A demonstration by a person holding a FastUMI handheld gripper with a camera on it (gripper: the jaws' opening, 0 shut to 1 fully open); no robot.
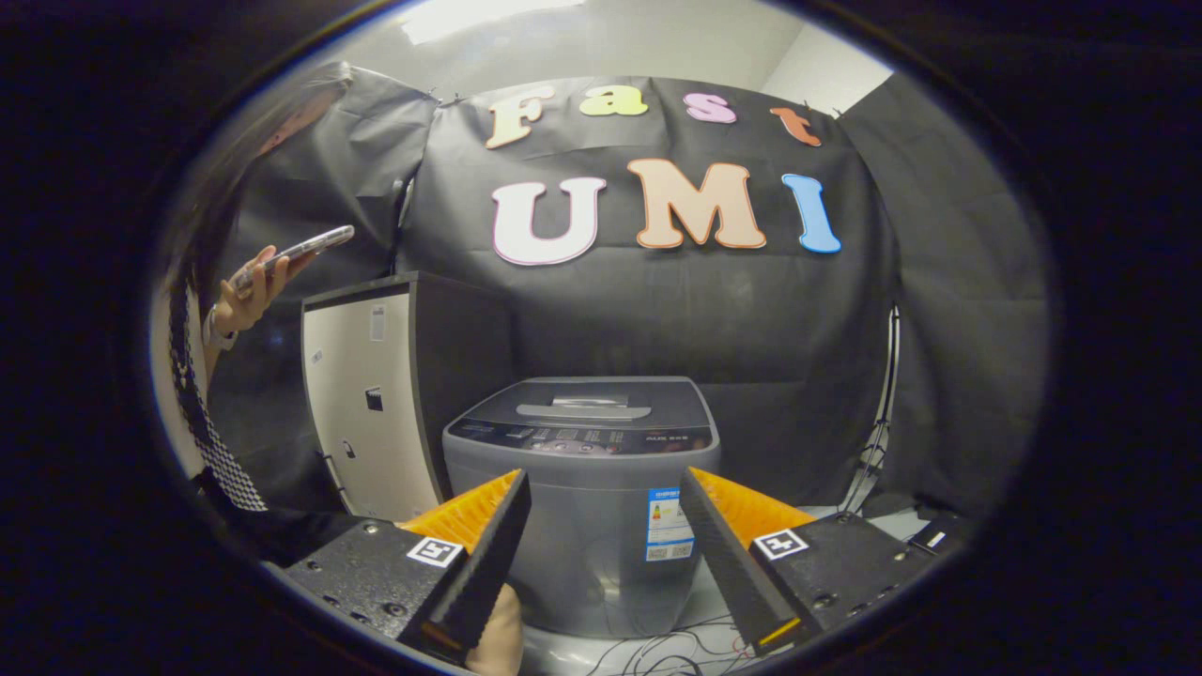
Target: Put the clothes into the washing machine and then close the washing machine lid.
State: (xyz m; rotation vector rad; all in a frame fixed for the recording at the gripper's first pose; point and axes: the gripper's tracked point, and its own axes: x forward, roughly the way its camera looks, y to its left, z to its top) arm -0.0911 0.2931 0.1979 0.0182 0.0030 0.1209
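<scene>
Facing the washing machine (582, 488), your gripper (606, 540) has its jaws released and spread wide, with nothing between them but the machine's front wall beyond. That machine stands on the floor with its lid (587, 402) down. Just beside the machine stands a cabinet (376, 404); on the far side of the cabinet from the machine, a person's hand (249, 296) holds a phone (300, 252). Cables (676, 652) lie at the machine's foot.
</scene>
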